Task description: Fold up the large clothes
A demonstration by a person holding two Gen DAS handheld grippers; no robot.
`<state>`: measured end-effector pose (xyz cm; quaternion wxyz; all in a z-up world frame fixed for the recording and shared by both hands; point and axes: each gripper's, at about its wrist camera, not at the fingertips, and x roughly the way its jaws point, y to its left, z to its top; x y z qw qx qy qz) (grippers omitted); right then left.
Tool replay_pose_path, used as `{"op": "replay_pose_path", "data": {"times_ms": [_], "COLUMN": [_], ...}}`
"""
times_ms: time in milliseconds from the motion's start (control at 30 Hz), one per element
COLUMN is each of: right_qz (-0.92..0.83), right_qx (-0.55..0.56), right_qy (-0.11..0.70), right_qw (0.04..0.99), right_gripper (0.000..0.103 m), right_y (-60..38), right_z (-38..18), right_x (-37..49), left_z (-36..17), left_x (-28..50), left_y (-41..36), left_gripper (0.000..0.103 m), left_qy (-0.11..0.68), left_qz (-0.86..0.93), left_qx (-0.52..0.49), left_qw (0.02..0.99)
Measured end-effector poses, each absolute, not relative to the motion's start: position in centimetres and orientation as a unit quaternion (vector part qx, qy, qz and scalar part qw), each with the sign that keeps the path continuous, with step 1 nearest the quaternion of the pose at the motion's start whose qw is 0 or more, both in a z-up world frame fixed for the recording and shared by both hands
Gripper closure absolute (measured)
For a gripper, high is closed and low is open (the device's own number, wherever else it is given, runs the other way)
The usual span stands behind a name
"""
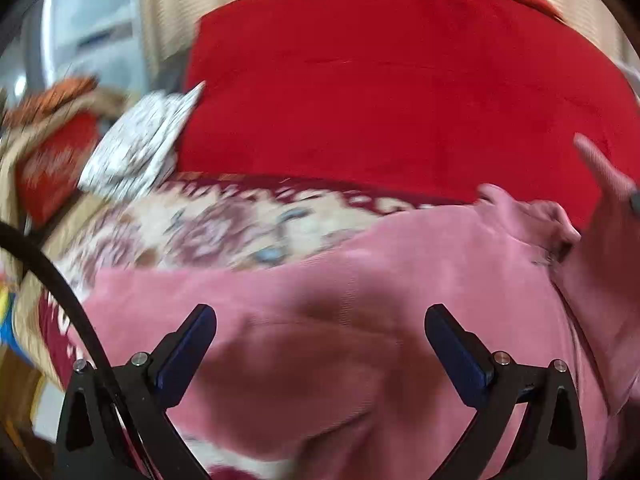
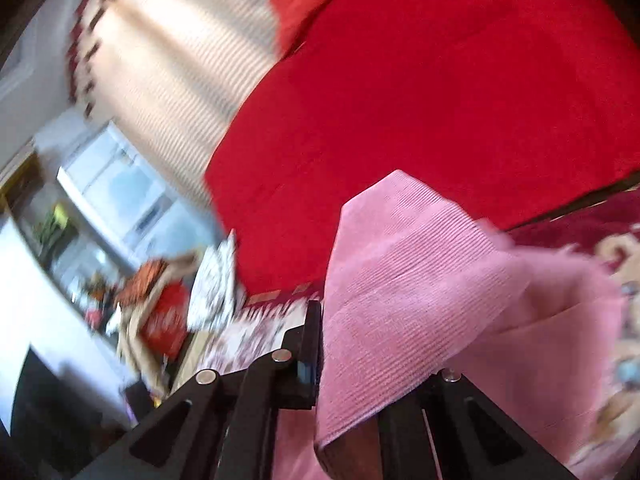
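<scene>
Left wrist view, pretty blurry: a white patterned cushion (image 1: 140,148) is seen at the left beside the red sofa (image 1: 380,92), and the left gripper (image 1: 320,354) is held wide apart, nothing pinched, over the pink ribbed garment (image 1: 360,280) that is spread across the patterned rug (image 1: 224,224). Over in the right wrist view, a curtain (image 2: 176,60) is seen at the left, then the right gripper (image 2: 348,344) is clamped on a raised fold of that pink garment, with the sofa behind it.
</scene>
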<state>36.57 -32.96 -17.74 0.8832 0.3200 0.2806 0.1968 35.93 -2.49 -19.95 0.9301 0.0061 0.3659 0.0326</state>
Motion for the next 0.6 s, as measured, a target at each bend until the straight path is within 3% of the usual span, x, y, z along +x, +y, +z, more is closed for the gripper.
{"op": "replay_pose_path", "data": {"times_ms": [100,133,200,233,500,600], "right_qz": [0.249,0.265,0.289,0.303,0.253,0.190], "right_qx": [0.296,0.288,0.281,0.285,0.250,0.262], "right_qy": [0.309,0.323,0.348,0.353,0.338,0.335], "right_qw": [0.869,0.862,0.847,0.838,0.871,0.885], "right_gripper": [0.091,0.085,0.038,0.009,0.008,0.018], "right_y": [-28.1,-25.9,-23.0,-22.2,-24.1,-28.2], "right_z": [-18.5,-19.0,-19.8,-20.3,-19.2,-19.6], "right_x": [37.2,37.8,38.4,37.4,32.6,31.1], "left_z": [-20.0,-19.9,-19.8,-19.6,-19.0,-18.4], "left_x": [35.7,35.3,35.0,34.7,34.3,33.4], "left_y": [0.9,2.0,3.3,4.1,3.5,0.1], "left_gripper": [0.000,0.000,0.000,0.000,0.000,0.000], "left_qy": [0.366,0.362,0.355,0.351,0.355,0.346], "left_qz": [0.057,0.064,0.074,0.076,-0.011,-0.060], "left_qx": [-0.027,-0.037,-0.050,-0.058,-0.117,-0.089], "left_qw": [0.929,0.929,0.931,0.931,0.927,0.932]}}
